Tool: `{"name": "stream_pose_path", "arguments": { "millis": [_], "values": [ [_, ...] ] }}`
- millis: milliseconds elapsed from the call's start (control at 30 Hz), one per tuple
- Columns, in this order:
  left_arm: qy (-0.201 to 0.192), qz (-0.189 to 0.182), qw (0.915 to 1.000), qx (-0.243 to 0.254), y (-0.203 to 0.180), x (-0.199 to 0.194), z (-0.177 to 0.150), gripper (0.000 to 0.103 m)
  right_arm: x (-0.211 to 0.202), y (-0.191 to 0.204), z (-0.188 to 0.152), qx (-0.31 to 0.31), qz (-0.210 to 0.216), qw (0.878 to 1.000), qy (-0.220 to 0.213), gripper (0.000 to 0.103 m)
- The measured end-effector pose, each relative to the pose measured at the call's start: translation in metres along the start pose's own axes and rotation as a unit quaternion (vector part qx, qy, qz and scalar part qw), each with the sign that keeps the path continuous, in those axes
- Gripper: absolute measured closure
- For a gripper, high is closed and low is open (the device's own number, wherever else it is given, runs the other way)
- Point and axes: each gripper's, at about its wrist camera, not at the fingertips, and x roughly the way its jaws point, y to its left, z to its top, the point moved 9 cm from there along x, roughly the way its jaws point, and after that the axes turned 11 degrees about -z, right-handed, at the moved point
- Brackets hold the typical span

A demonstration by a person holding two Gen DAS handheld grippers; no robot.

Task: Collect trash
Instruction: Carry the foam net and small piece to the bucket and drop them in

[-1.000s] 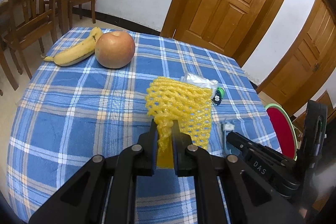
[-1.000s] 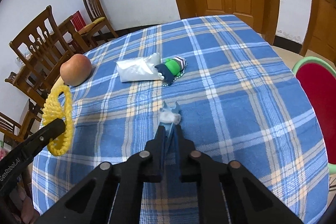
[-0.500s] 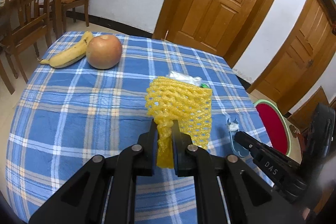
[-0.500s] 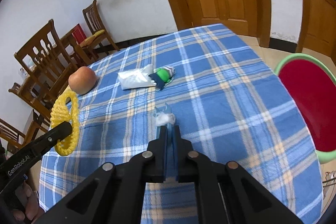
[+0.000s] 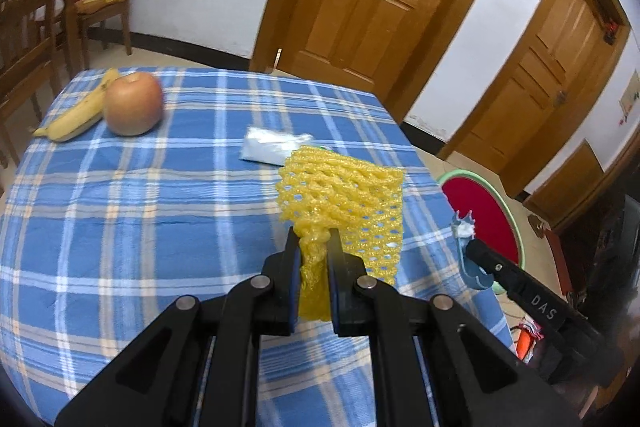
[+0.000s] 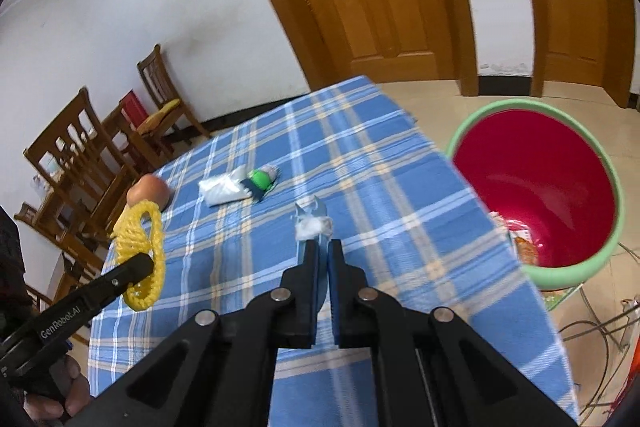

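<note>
- Left wrist view: we see our left gripper (image 5: 313, 241) with its jaws clenched on the bunched end of a yellow foam net (image 5: 344, 203), which fans out above the worktop (image 5: 120, 211), clear of the blue checked cloth.
- At 10 o'clock from the net, an apple (image 5: 133, 103) sits touching a banana (image 5: 76, 111) near the worktop's far left corner.
- At 12 o'clock, just behind the net, lies a white plastic packet (image 5: 272, 147).
- At 3 o'clock our right gripper (image 5: 470, 247) enters, and a pale blue scrap with a white tuft (image 5: 464, 227) sticks out of its tip.
- Right wrist view: our right gripper (image 6: 324, 247) has its jaws clamped on that blue scrap (image 6: 314, 225), held above the cloth.
- At 2 o'clock, on the floor beside the worktop, stands a red bin with a green rim (image 6: 536, 195); some litter lies inside it.
- At 11 o'clock the white packet (image 6: 224, 189) touches a green-and-dark wrapper (image 6: 262, 181).
- At 9 o'clock the yellow net (image 6: 142, 251) hangs from our left gripper (image 6: 138, 269).
</note>
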Motion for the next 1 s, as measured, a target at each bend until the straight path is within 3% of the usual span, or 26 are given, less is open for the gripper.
{"name": "stream_pose_path", "arguments": {
  "millis": [400, 1000],
  "values": [
    [0.037, -0.039, 0.9969, 0.057, -0.066, 0.041, 0.005, 0.093, -0.014, -0.072, 0.025, 0.061, -0.029, 0.997, -0.037, 0.097],
    [0.103, -0.079, 0.9843, 0.120, -0.152, 0.131, 0.001, 0.093, 0.002, -0.195, 0.032, 0.154, -0.088, 0.983, -0.037, 0.096]
  ]
}}
